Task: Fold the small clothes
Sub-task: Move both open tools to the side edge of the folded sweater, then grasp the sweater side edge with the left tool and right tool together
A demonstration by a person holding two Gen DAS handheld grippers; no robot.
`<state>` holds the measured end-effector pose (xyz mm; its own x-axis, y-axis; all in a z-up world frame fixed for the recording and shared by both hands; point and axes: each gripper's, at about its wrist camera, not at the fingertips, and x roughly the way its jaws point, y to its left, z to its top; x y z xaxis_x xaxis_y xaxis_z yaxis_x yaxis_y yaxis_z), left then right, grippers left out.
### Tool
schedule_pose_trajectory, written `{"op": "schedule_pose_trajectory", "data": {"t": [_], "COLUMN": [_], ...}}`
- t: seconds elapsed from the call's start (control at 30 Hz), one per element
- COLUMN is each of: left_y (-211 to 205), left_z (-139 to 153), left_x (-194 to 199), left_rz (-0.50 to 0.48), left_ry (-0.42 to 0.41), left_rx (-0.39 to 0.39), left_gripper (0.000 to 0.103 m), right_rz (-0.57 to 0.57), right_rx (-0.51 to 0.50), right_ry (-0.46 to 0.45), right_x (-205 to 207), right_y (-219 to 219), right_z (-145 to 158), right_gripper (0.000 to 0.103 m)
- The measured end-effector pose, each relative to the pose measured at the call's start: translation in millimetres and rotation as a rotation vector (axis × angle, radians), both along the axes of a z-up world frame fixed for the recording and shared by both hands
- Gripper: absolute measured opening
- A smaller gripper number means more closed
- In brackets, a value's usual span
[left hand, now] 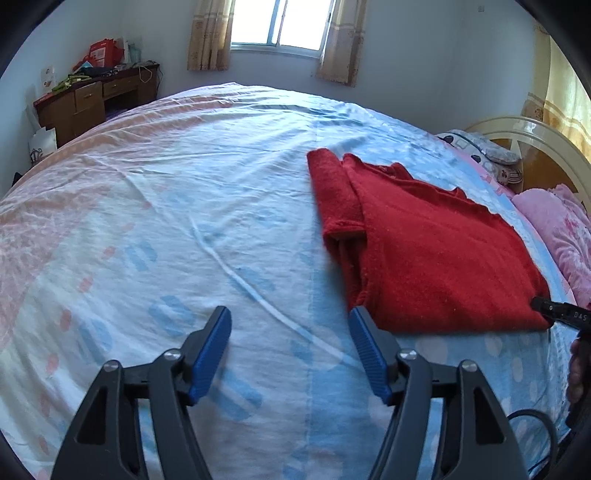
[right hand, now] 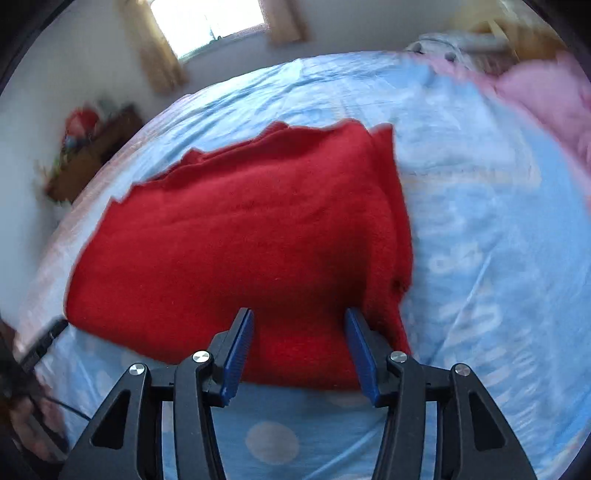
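Note:
A red knitted garment [left hand: 424,251] lies folded flat on the blue and pink bed sheet [left hand: 184,192], with a narrow folded strip along its left side. My left gripper [left hand: 290,310] is open above bare sheet, just left of the garment's near left corner, and nothing is between its blue pads. In the right wrist view the red garment [right hand: 240,240] fills the middle. My right gripper [right hand: 298,312] is open over the garment's near right edge. Red cloth shows between the pads, which stand apart from it. This view is blurred.
A wooden desk [left hand: 92,99] piled with things stands in the far left corner under a curtained window [left hand: 280,22]. Pink pillows [left hand: 561,225] and a cream headboard [left hand: 535,136] lie along the bed's right side. A hand and a black cable [left hand: 543,424] show at the right edge.

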<state>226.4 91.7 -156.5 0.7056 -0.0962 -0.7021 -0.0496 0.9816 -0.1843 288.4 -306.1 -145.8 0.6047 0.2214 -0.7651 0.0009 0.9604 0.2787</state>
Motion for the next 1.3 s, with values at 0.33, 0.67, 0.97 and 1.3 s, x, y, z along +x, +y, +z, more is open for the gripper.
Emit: {"op": "schedule_pose_trajectory", "data": {"t": [0.33,0.67,0.97,1.3], "left_y": [16,26,38,45], "left_z": [5,15,4,4], "left_x": [5,15,34,61], "left_rz": [0.027,-0.011,-0.041,-0.101], "left_ry": [-0.006,-0.023,0.030,0.030], "left_rx": [0.026,0.104,0.087,0.012], "left_gripper": [0.087,0.095,0.095,0.095], "right_rz": [0.162,0.389,0.523,0.530], "right_rx": [-0.206,-0.385,-0.535,-0.681], "right_ry": [-0.095,-0.166,-0.258,-0.366], "right_x": [-18,-15,-29,-35], "right_y": [71,182,250,293], "right_z": [28,9,-3,-11], "right_gripper": [0.052,0.052,0.052,0.052]}}
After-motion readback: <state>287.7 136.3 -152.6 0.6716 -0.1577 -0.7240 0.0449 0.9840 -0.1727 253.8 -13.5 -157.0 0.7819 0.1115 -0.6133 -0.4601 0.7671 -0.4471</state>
